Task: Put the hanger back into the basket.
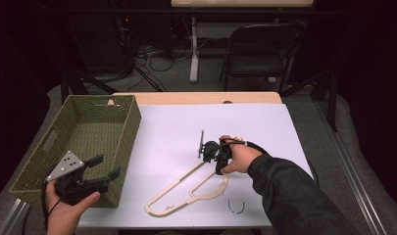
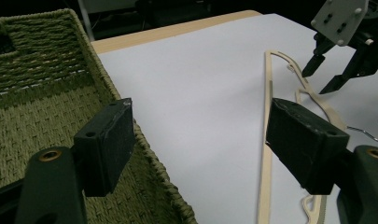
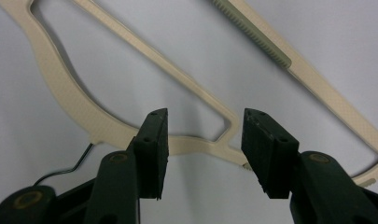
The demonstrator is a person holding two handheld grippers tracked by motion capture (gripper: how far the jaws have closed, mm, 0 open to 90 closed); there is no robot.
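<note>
High view: the left gripper (image 1: 105, 167), jaws spread, hovered over the woven green rectangular basket (image 1: 63, 147) at the table's left edge. The flat beige plastic hanger (image 1: 186, 188), its wire hook barely discernible, lay near the front edge beneath the right gripper (image 1: 202, 147), jaws parted.

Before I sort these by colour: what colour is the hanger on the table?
Pale cream, almost beige hanger; the right gripper view shows it best.

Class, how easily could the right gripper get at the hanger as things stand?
Probably easily. The right gripper hangs over the hanger with its jaws open, astride the hanger's bar in the right gripper view. Nothing lies between them on the white table.
</note>
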